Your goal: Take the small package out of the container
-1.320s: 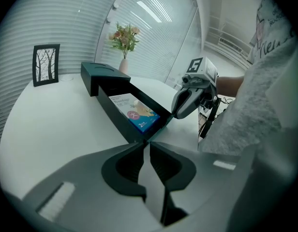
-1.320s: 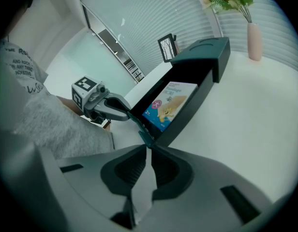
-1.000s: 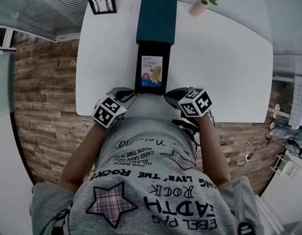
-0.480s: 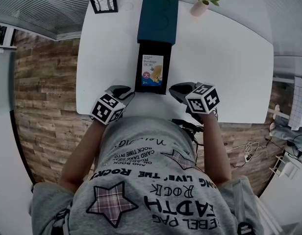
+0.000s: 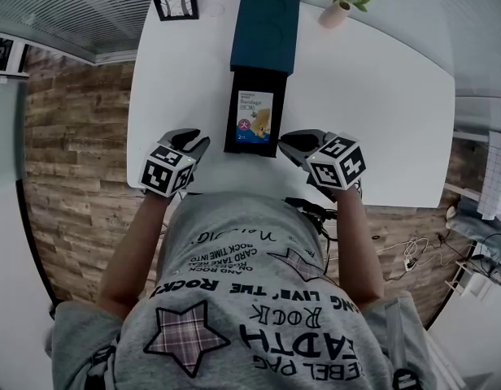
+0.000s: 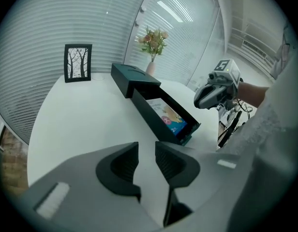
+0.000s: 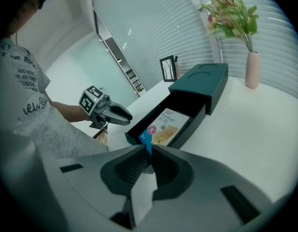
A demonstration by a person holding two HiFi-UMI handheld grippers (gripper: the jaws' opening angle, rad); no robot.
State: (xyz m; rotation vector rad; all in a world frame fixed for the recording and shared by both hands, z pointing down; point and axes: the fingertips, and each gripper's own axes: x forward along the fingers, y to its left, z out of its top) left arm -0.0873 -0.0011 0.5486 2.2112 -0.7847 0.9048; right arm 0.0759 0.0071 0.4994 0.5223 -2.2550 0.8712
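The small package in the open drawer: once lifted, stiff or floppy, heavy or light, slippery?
The small package looks like a flat printed carton, so probably stiff and light. Its face seems smooth, so it may slip. It lies flat in the drawer, whose walls may hinder an edge grip.

Cool, even light fills every view, and ceiling strips (image 6: pixel 169 9) glow above the white table (image 5: pixel 381 96), whose far half nearly washes out. Shadows on the table are faint. Fisheye bending grows away from it, black corners frame both gripper views, and their nearest foreground is soft.
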